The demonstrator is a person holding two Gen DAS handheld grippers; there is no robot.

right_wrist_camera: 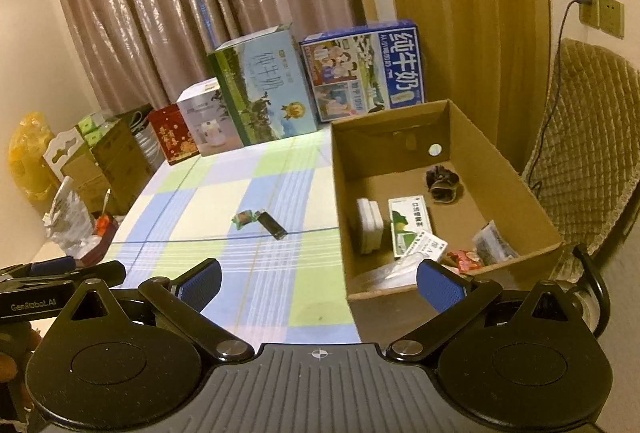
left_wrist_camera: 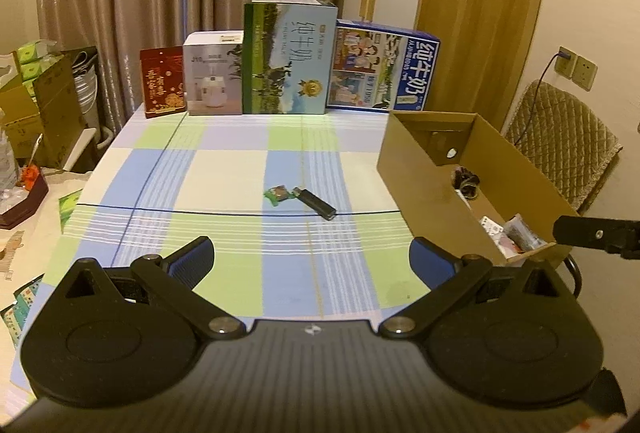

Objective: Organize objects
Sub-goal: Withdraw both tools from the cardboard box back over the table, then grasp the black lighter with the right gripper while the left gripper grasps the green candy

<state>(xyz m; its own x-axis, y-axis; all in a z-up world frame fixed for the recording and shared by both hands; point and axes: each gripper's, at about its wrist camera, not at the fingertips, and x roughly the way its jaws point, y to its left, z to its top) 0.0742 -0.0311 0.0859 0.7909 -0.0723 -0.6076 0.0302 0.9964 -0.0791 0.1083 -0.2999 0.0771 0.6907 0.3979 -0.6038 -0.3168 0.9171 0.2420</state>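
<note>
A black lighter [left_wrist_camera: 315,203] [right_wrist_camera: 272,224] lies mid-table on the checked cloth, touching a small green candy wrapper [left_wrist_camera: 277,194] [right_wrist_camera: 243,219] on its left. An open cardboard box [left_wrist_camera: 412,165] [right_wrist_camera: 500,169] stands at the table's right edge and holds a green-and-white medicine box [right_wrist_camera: 408,229], a white block [right_wrist_camera: 369,225], a dark bundle [right_wrist_camera: 442,184] and small packets. My left gripper [left_wrist_camera: 312,265] hovers open above the near cloth, short of the lighter. My right gripper [right_wrist_camera: 318,289] is open too, level with the box's near left corner. Both are empty.
Several cartons line the table's far edge: red box [left_wrist_camera: 163,81], white box [left_wrist_camera: 213,73], green milk carton [left_wrist_camera: 288,57], blue milk carton [left_wrist_camera: 384,69]. A padded chair [right_wrist_camera: 588,137] stands right of the cardboard box. Clutter and boxes [left_wrist_camera: 32,105] sit off the left side.
</note>
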